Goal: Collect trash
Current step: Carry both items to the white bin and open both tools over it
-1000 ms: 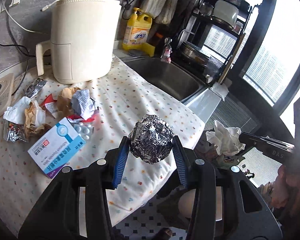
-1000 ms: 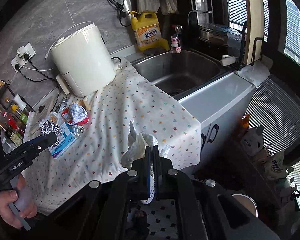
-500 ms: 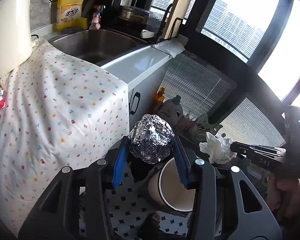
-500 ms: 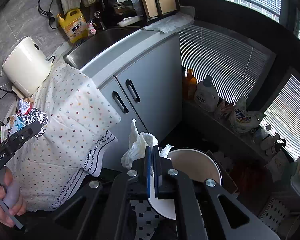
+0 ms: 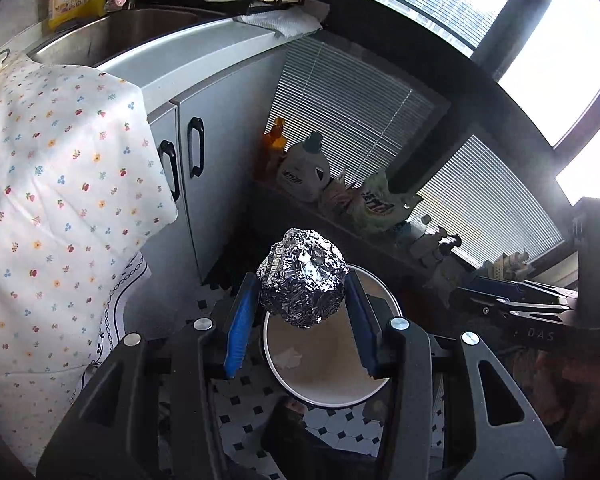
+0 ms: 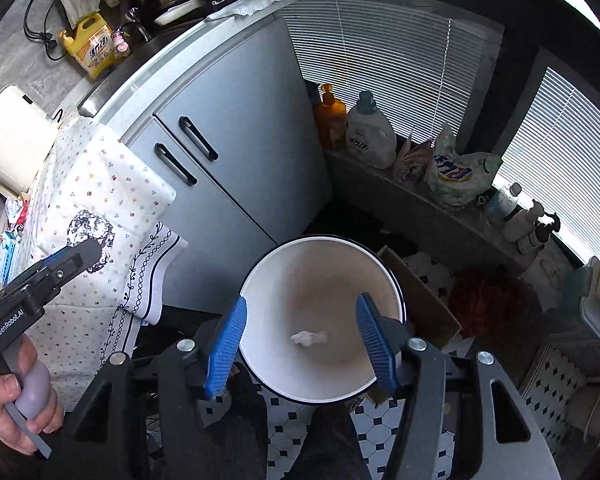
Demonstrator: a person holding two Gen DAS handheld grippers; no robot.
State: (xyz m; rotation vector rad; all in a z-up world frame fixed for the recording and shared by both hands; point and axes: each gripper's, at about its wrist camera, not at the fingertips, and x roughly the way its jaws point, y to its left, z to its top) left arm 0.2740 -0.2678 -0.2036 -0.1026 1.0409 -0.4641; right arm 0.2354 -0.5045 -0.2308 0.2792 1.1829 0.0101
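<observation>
- The foil ball (image 5: 303, 278) is crinkled, silvery and roughly round, with no clear long axis.
- The left gripper (image 5: 302, 312) clamps it above the white bin (image 6: 256, 280).
- The right gripper (image 6: 302, 338) is spread wide, empty, over the bin, where a tissue wad (image 6: 309, 337) lies.

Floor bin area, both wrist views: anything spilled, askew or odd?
Nothing stands out. The round white bin stands upright on the tiled floor with one crumpled white tissue at its bottom. The right claw is open above it; the left claw grips the crumpled foil ball over the rim.
</observation>
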